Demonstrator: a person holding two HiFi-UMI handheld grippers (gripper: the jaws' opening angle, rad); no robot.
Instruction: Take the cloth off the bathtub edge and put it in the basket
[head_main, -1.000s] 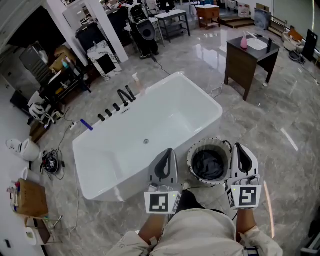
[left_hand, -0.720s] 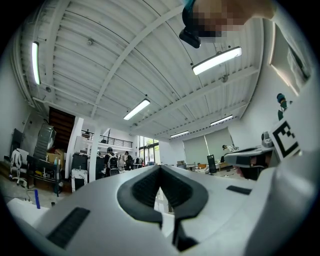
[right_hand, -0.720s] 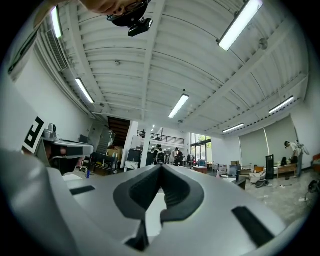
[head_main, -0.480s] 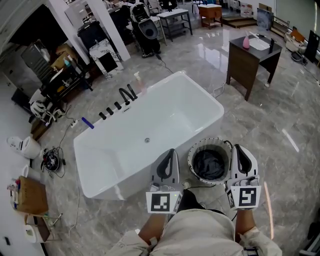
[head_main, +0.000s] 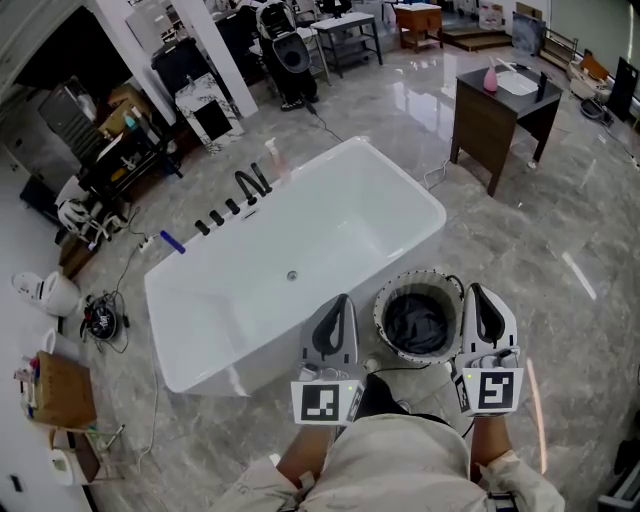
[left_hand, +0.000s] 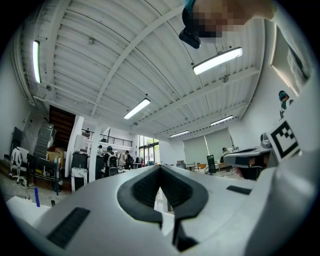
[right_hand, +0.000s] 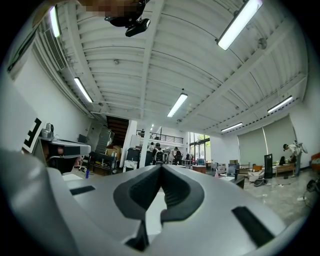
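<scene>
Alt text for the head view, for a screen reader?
Seen from above, a person's closed, empty white left gripper and right gripper flank a round pale-rimmed basket containing a dark grey cloth. A white rectangular bathtub stands beyond on a grey marble floor.

Grey marble floor (head_main: 520, 240) w/ dark wood table (head_main: 497, 112), white column (head_main: 222, 60), ceiling strip lights (right_hand: 177, 105)

A white bathtub (head_main: 300, 250) sits diagonally on the grey marble floor (head_main: 560, 230), with a black faucet (head_main: 252, 186) on its far rim. Just beside its near corner stands a round basket (head_main: 384, 300) with a dark cloth (head_main: 418, 325) bundled inside. The left gripper (head_main: 339, 300) and right gripper (head_main: 477, 290) flank the basket, fingers together and empty. Beyond, a pink bottle (head_main: 490, 80) stands on a dark wooden surface (head_main: 500, 115)
</scene>
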